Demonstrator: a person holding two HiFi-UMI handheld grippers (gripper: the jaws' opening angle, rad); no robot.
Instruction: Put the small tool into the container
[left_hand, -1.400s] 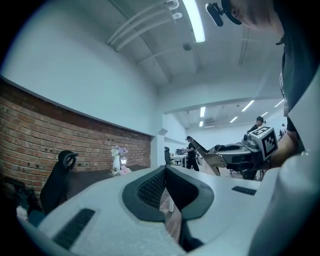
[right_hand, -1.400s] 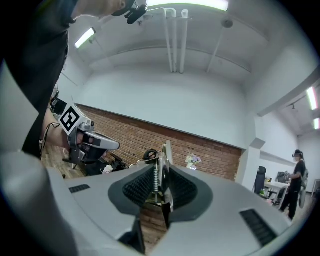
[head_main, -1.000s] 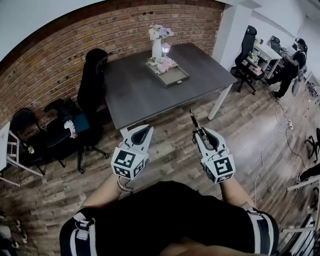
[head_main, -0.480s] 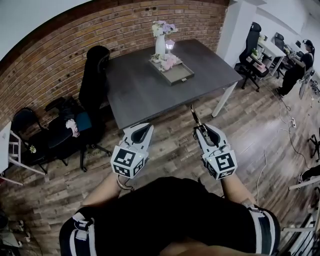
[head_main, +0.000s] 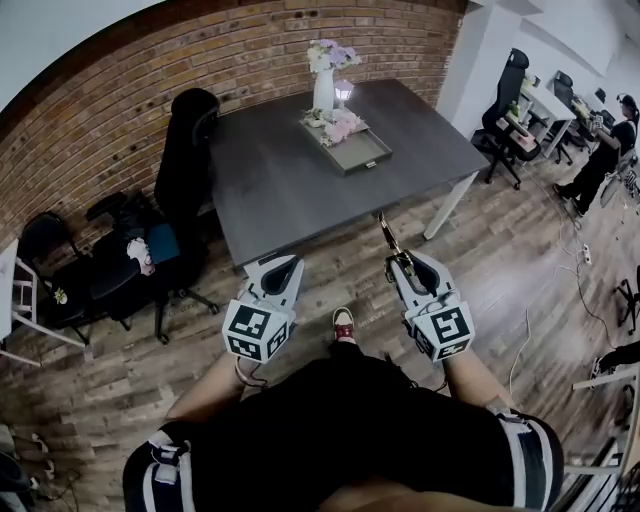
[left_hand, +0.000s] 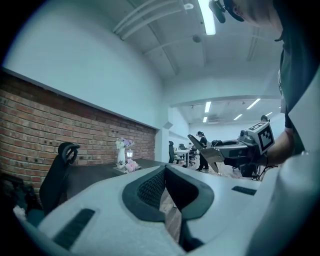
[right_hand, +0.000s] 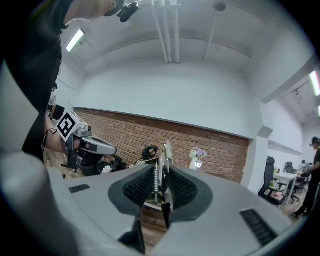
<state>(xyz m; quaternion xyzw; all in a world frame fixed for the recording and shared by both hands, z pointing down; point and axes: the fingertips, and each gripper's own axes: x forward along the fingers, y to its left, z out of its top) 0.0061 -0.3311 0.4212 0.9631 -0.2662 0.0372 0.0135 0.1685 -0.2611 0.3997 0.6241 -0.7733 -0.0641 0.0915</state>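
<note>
Pointing level, side by side | right gripper (head_main: 400, 262) clamped on small tool (head_main: 386, 232) | left gripper (head_main: 283, 264) closed

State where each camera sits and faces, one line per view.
Head view: on the person's head, steeply down at table and floor; torso, forearms, left gripper, right gripper show.
Left gripper view: on the left gripper, level along its shut fingers toward the brick wall; right gripper at right.
Right gripper view: on the right gripper, level along fingers gripping the small tool; left gripper at left.
Shared: all three show the vase of flowers.
</note>
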